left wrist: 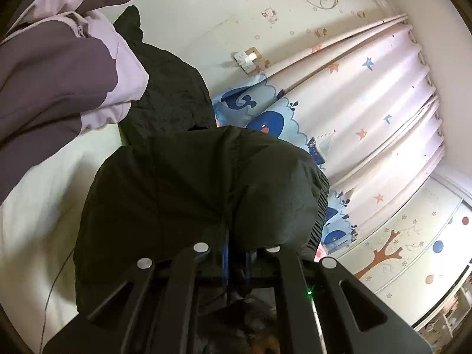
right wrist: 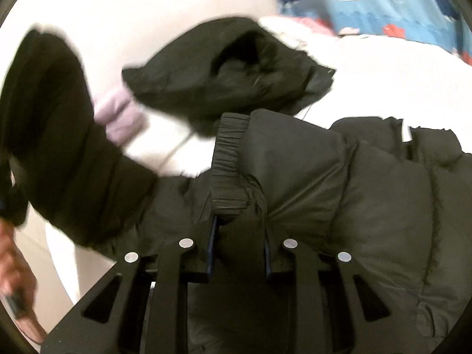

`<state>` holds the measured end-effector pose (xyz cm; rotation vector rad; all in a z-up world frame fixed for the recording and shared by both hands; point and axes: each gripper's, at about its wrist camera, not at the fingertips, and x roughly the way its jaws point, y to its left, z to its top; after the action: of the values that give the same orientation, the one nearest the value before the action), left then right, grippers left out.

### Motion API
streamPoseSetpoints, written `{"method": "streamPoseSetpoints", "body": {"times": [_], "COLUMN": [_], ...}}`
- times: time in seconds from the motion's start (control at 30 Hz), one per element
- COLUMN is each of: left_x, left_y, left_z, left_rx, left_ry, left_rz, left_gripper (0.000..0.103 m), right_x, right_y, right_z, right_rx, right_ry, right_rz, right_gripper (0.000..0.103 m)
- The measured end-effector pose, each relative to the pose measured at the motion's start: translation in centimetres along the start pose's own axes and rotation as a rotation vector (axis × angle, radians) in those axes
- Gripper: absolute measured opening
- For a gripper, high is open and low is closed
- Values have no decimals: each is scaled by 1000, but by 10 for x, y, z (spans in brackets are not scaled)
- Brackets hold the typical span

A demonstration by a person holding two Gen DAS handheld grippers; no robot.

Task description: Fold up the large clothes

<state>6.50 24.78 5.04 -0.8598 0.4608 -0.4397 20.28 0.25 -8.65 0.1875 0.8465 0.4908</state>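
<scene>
Left wrist view: left tool [left wrist: 236,253] clamped tight on black puffer jacket [left wrist: 188,183], lifted over white bed [left wrist: 38,206]; purple jacket [left wrist: 59,67] behind.

Right wrist view: right tool [right wrist: 239,236] pinches jacket's elastic cuff [right wrist: 230,171], sleeve atop jacket body on bed.

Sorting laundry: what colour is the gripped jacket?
Black jacket, clearest in the right wrist view.

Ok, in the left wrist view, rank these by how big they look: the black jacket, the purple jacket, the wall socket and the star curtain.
As they look in that view, largest first:
1. black jacket, though it is close to the camera, which inflates it
2. star curtain
3. purple jacket, partly cut off by the frame, so its rank against the curtain is unsure
4. wall socket
</scene>
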Motion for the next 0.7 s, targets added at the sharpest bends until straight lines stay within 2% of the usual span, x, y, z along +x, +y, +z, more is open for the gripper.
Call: {"method": "streamPoseSetpoints", "body": {"times": [0.03, 0.07, 0.13, 0.17, 0.2, 0.27, 0.4, 0.5, 0.57, 0.6, 0.7], "left_x": [0, 1, 4, 6, 10, 13, 30, 42, 51, 55, 66], "left_y": [0, -1, -5, -5, -6, -11, -27, -42, -51, -53, -58], "left_z": [0, -1, -3, -3, -5, -9, -25, -42, -52, -56, -67], "left_rx": [0, 4, 23, 29, 39, 52, 110, 168, 217, 232, 258], "left_ry": [1, 2, 13, 17, 29, 46, 92, 132, 153, 164, 207], "left_rz": [-1, -1, 6, 9, 9, 10, 15, 31, 57, 61, 42], "left_gripper": [8, 8, 8, 8, 8, 8, 8, 8, 8, 8, 8], "right_x": [21, 40, 37, 31, 16, -11, -80, -105, -111, -112, -103], "right_y": [-1, -3, -3, -4, -7, -4, -23, -24, -20, -16, -15], "right_z": [-3, -9, -10, -8, -7, -7, -2, 18, 31, 35, 45], "right_rx": [0, -2, 3, 33, 78, 102, 257, 326, 329, 329, 339], "right_ry": [84, 164, 174, 176, 162, 106, -54, -116, -139, -138, -103], "right_rz": [-4, -13, 9, 27, 58, 152, 524, 734, 810, 818, 769], "right_gripper": [32, 48, 56, 67, 72, 76, 84, 94, 96, 96, 96]}}
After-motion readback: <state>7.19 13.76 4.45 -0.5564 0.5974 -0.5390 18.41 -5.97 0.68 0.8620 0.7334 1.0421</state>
